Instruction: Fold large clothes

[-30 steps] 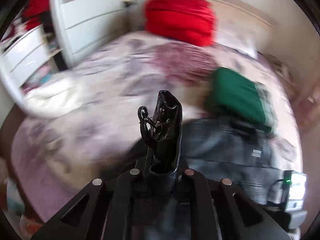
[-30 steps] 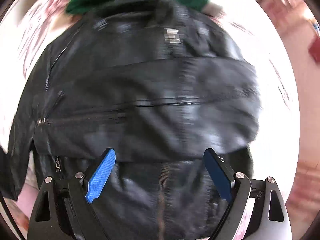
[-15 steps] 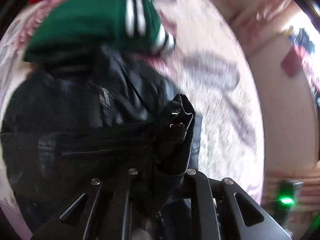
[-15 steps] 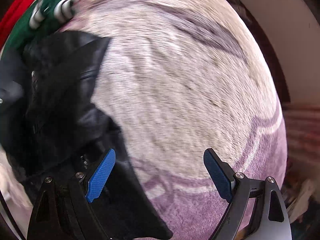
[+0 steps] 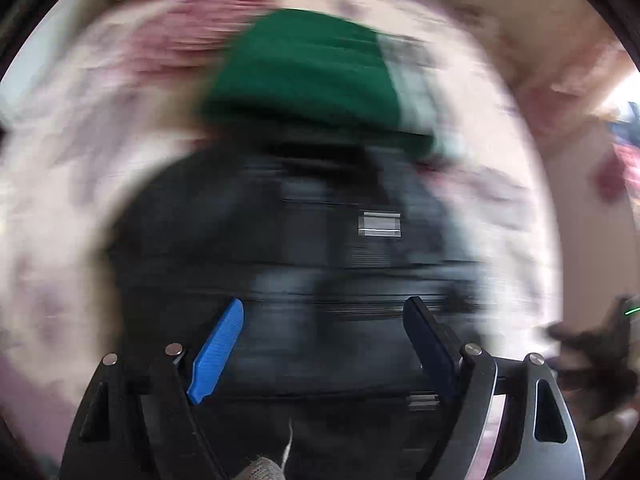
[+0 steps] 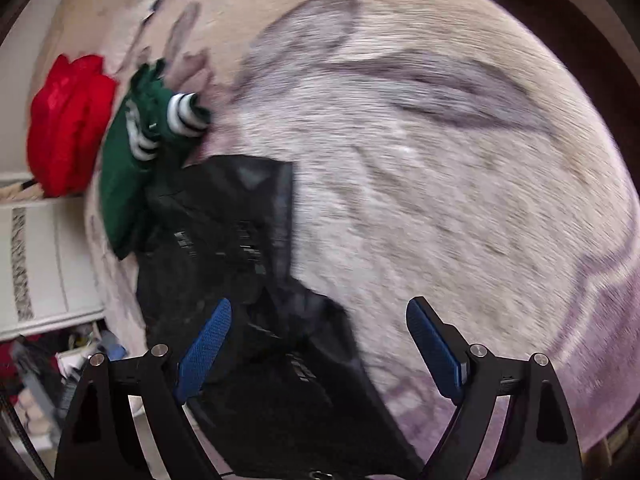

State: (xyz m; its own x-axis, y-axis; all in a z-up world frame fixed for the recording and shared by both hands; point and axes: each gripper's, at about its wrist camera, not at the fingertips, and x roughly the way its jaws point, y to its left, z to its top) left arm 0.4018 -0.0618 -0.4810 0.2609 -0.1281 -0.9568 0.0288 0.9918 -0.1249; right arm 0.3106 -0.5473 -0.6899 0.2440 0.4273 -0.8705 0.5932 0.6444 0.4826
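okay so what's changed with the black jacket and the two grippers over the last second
The left hand-held gripper let go of the black jacket; its jaws are opening, nothing pinched. The right hand-held gripper swung off the jacket toward bare bedspread, open throughout. The green garment stayed put.

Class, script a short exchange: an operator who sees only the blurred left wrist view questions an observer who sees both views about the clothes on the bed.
Operator: My picture is smeared. What is the pale edge on the folded green knitted garment?
Observer: The right wrist view shows black-and-white striped cuffs on it.
Operator: Is the right claw gripping the black leather-look jacket?
Observer: No. It is open. One pad is over the jacket's edge and the other over the pale fuzzy bed cover, and nothing is pinched.
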